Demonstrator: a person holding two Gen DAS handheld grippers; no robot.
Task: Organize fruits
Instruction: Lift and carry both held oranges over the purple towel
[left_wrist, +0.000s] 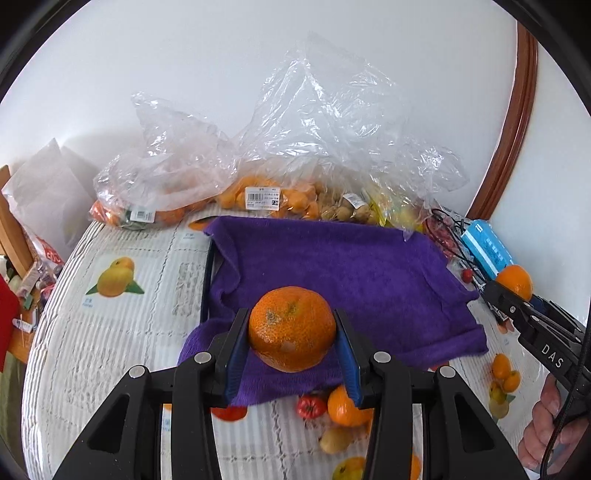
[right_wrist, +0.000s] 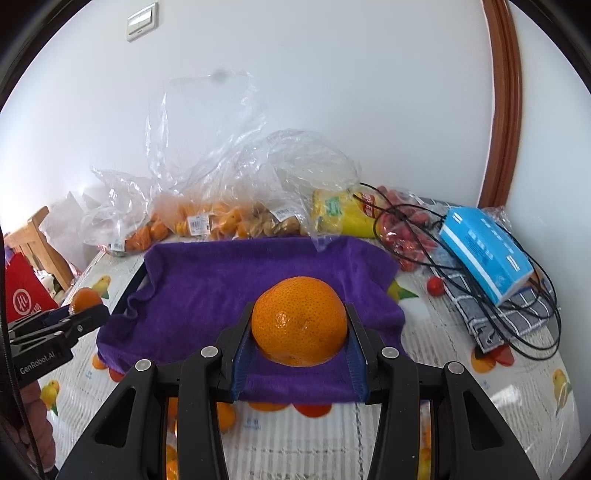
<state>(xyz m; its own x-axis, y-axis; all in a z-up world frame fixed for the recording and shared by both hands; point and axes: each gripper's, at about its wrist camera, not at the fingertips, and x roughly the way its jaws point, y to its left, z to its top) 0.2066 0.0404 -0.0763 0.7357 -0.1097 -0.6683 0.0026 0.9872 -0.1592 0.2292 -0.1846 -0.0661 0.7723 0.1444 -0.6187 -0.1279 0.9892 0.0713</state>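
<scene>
Far left, against the wall: clear bags (left_wrist: 166, 173) with orange fruit inside, price labels showing. More bagged fruit (left_wrist: 280, 199) continues along the wall.

My left claw (left_wrist: 291, 332) is closed partway on an orange (left_wrist: 291, 328); both blue pads press its sides. The fruit is clear of the table, above the near edge of the purple towel (left_wrist: 332, 266). The towel lies on a fruit-print tablecloth (left_wrist: 110, 332).

My right claw (right_wrist: 299, 328) has the same narrow grip on a second orange (right_wrist: 300, 321), pads touching both sides, also above the towel's near part. From the left camera this orange (left_wrist: 515, 280) shows at the right edge, well apart from the first.

Right of the towel: a small red fruit (right_wrist: 436, 285), black cable (right_wrist: 480, 295) looped over a checked cloth (right_wrist: 495, 325), blue box (right_wrist: 487, 254) on top.
</scene>
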